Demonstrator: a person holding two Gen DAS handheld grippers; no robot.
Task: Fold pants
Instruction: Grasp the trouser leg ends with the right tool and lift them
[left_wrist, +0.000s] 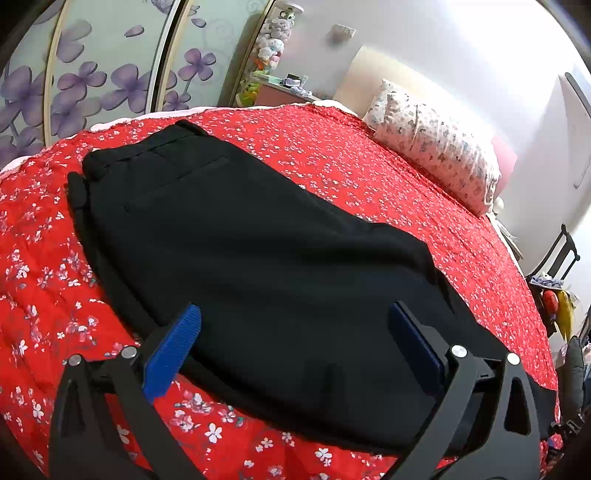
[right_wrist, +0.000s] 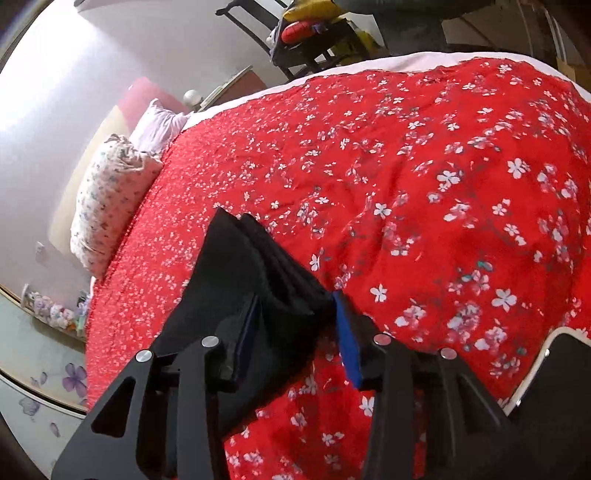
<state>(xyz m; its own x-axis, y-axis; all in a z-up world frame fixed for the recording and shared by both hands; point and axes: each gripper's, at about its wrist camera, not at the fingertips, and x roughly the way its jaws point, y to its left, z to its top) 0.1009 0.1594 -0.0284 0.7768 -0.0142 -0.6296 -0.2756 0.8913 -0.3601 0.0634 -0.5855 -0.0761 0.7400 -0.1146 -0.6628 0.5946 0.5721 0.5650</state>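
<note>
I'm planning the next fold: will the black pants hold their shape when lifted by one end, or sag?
The black pants will likely sag: the fabric bunches into soft pleats between the right gripper's pads. They are probably light, lying flat and thin on the red bedspread. Stacked layers may slide apart; the open left gripper could support them.

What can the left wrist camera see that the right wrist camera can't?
Only the left wrist view shows the whole black pants lying flat, with the open left gripper over them. Only the right wrist view shows the right gripper around a bunched corner of the pants. Both show the red flowery bedspread and the pillow.
</note>
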